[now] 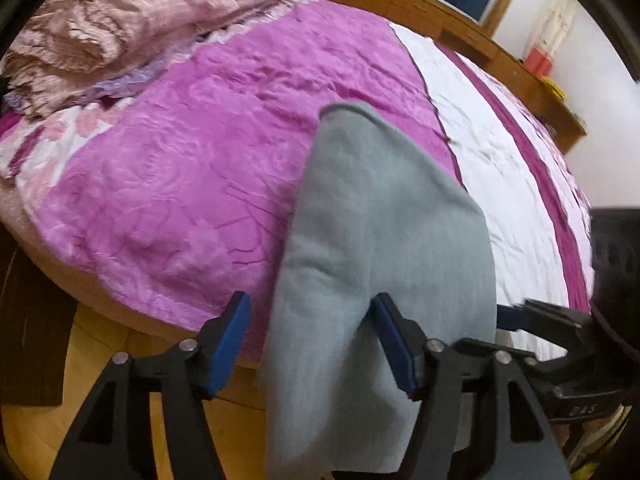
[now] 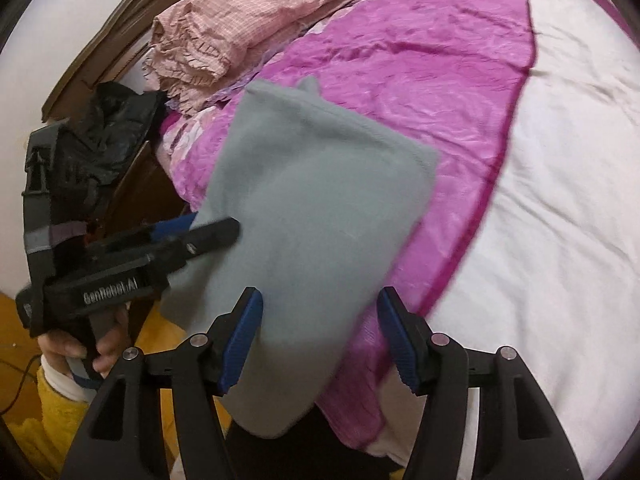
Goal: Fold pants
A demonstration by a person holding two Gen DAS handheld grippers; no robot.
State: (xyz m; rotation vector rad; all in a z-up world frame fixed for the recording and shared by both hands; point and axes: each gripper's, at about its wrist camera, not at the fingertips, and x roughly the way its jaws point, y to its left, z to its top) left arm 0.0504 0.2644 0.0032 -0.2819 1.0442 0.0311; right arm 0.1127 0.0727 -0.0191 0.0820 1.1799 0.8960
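The grey pants (image 1: 380, 240) lie folded over on the pink and white bedspread (image 1: 180, 168), with their near end hanging over the bed's edge. My left gripper (image 1: 314, 344) is open, its blue pads on either side of the pants' near end. In the right wrist view the pants (image 2: 320, 208) run from the bed's edge toward the pillows. My right gripper (image 2: 320, 336) is open, with the pants' near end between its pads. The left gripper (image 2: 192, 232) shows there from the side, its fingertips at the pants' left edge.
A rumpled pink quilt (image 1: 120, 20) lies at the head of the bed. A wooden headboard ledge (image 1: 460, 20) runs along the far side, with red boxes (image 1: 540, 60) on it. A black bag (image 2: 108, 132) sits beside the bed. Wooden floor (image 1: 100, 360) shows below.
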